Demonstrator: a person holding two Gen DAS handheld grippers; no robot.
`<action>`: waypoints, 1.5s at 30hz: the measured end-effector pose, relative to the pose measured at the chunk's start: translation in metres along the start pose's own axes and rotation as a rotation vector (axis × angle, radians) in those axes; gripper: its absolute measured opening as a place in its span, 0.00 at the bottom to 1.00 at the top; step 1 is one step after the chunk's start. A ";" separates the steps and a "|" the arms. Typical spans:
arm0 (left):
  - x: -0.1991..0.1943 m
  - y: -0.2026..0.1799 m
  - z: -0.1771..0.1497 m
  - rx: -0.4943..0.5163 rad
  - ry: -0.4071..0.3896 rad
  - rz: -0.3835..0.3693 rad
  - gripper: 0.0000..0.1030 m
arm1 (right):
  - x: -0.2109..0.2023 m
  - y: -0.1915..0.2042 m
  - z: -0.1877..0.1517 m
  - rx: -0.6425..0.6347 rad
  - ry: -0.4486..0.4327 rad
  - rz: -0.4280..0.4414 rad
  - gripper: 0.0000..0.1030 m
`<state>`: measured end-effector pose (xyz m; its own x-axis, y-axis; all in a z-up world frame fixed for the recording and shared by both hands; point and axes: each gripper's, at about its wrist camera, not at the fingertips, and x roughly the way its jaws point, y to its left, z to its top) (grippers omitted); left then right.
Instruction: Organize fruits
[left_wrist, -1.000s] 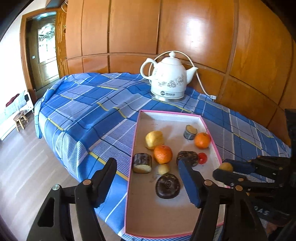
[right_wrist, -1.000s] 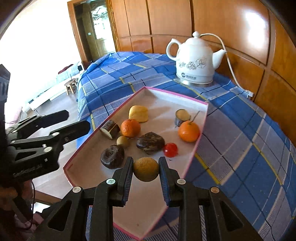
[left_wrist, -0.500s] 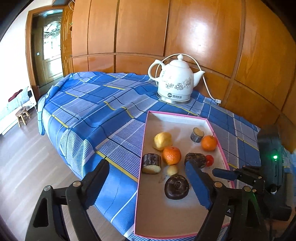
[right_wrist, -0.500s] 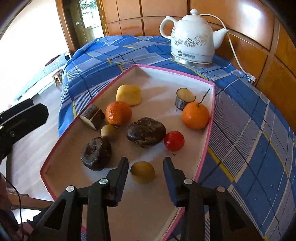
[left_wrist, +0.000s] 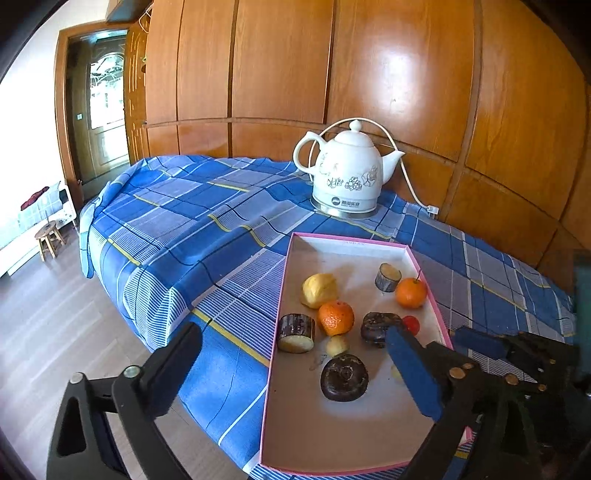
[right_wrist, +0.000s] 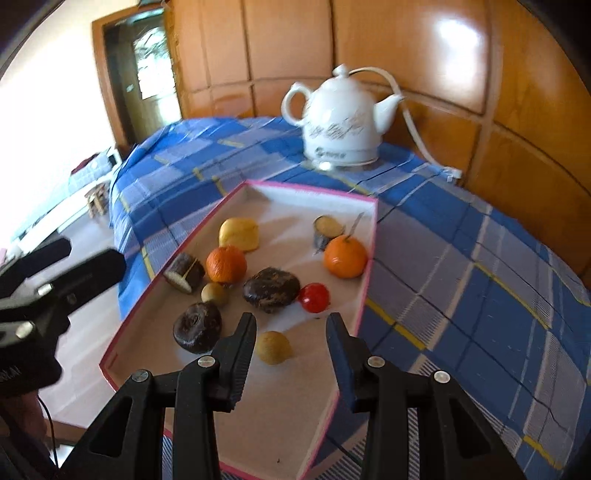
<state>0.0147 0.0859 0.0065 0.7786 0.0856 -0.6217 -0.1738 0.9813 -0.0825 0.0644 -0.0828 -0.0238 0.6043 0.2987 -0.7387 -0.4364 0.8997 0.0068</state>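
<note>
A pink-rimmed tray (left_wrist: 275, 369) (right_wrist: 365, 266) on the blue checked cloth holds several fruits: two oranges (left_wrist: 335, 317) (right_wrist: 345, 256), a yellow fruit (left_wrist: 319, 290), a red tomato (right_wrist: 314, 297), dark pieces (left_wrist: 344, 376) (right_wrist: 271, 290). A small yellow-brown fruit (right_wrist: 274, 347) lies on the tray floor just ahead of my right gripper (right_wrist: 291, 332), which is open and empty. My left gripper (left_wrist: 295, 365) is open wide and empty, straddling the tray's left rim. The right gripper also shows in the left wrist view (left_wrist: 476, 341).
A white kettle (left_wrist: 349, 177) (right_wrist: 341, 122) with a cord stands on the cloth behind the tray, against the wooden wall panels. The table edge drops to the floor at left. A small stool (left_wrist: 48, 240) stands by the doorway.
My right gripper opened and let the small yellow-brown fruit down onto the tray, then drew back and up. My left gripper rose and pulled back a little.
</note>
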 end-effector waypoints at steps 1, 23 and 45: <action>-0.001 -0.001 0.000 0.001 -0.001 0.001 1.00 | -0.005 -0.002 -0.001 0.021 -0.012 -0.015 0.40; -0.019 -0.013 -0.007 0.007 -0.063 0.061 1.00 | -0.043 -0.008 -0.022 0.097 -0.106 -0.159 0.54; -0.023 -0.014 -0.007 0.017 -0.078 0.061 1.00 | -0.052 -0.004 -0.018 0.086 -0.150 -0.168 0.54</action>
<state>-0.0054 0.0686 0.0167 0.8113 0.1579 -0.5629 -0.2124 0.9766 -0.0322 0.0226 -0.1075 0.0022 0.7583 0.1810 -0.6262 -0.2669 0.9627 -0.0450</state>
